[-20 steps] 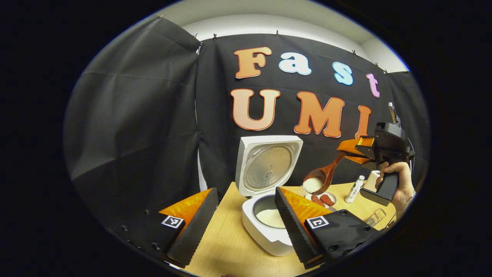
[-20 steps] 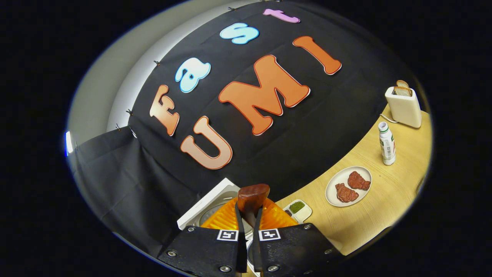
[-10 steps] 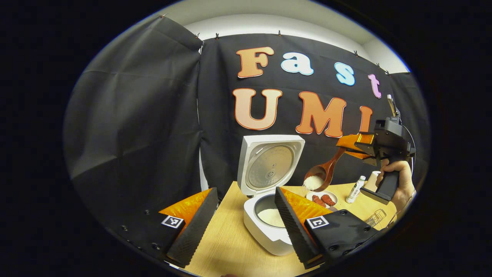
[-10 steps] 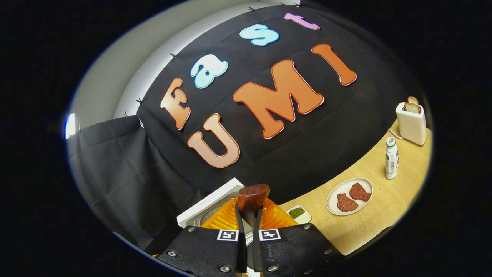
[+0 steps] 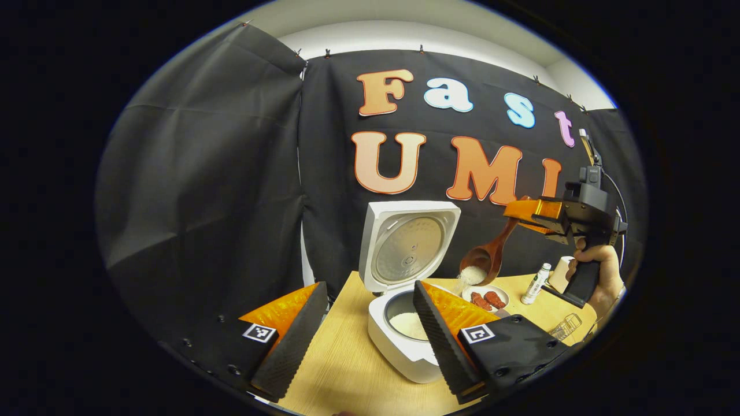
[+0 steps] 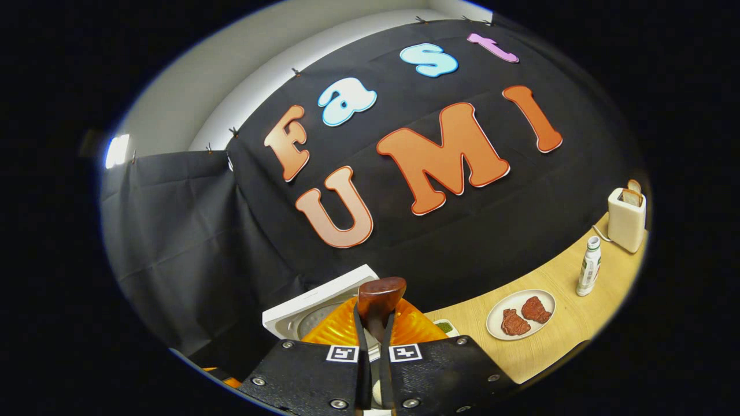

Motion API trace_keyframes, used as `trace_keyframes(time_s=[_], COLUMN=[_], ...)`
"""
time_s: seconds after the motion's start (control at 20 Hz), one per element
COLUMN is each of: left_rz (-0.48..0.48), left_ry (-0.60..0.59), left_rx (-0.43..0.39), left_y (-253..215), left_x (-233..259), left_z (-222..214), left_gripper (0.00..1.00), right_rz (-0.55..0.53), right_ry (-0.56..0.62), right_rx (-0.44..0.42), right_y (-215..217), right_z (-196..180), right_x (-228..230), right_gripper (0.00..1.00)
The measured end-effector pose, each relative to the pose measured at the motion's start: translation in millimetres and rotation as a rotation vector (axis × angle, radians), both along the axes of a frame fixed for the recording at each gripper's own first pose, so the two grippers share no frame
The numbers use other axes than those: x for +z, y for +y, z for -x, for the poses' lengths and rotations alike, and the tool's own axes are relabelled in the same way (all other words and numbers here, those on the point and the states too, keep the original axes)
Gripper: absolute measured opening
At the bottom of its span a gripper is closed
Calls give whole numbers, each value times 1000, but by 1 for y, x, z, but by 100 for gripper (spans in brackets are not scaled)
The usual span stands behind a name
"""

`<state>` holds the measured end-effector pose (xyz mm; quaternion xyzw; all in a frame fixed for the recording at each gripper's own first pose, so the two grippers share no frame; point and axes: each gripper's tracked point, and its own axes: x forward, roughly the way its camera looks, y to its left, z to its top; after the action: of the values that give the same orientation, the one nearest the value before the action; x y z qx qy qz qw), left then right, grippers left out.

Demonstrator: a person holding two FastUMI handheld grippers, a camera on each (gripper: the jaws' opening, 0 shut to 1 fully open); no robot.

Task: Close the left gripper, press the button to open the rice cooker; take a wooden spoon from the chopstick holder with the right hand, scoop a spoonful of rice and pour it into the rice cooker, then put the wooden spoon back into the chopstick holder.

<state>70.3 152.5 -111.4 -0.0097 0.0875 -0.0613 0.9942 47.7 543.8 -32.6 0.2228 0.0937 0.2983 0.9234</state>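
Pouring now: my right gripper is clamped on the handle of the wooden spoon, which hangs tilted above and just right of the rice cooker; a thin stream of rice looks to be slipping off the bowl's lower edge.
Spoon seen from my right gripper view: the handle end stands up between both fingers, pressed from either side.
Doing it well: I judge the spoon's lip should sit squarely over the pot's mouth before I tip further; my left finger hides where the stream lands, so I can't tell whether it clears the rim. Roll the wrist slowly and keep the squeeze firm so the handle doesn't twist.
Left gripper: spread wide, holding nothing, parked low in front of the cooker.
Cooker: lid upright and open; white rice already lies in the inner pot.
Plate: on the table, carrying two reddish pieces of meat.
Small dish: something green inside.
Toaster: a slice pokes out on top.
Bottle: upright, near the toaster.
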Motion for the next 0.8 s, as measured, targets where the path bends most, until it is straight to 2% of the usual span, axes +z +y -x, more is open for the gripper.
trace_keyframes(time_s=[0.6,0.8], left_rz=[-12,-13], left_ry=[1,5], left_rx=[-2,0], left_y=[1,2], left_x=[-4,-6], left_z=[-2,-4], left_gripper=[100,100], right_rz=[178,241], right_ry=[-131,-206], right_rx=[79,112], right_y=[22,29], right_z=[13,16], right_x=[-22,-22], right_gripper=[5,5])
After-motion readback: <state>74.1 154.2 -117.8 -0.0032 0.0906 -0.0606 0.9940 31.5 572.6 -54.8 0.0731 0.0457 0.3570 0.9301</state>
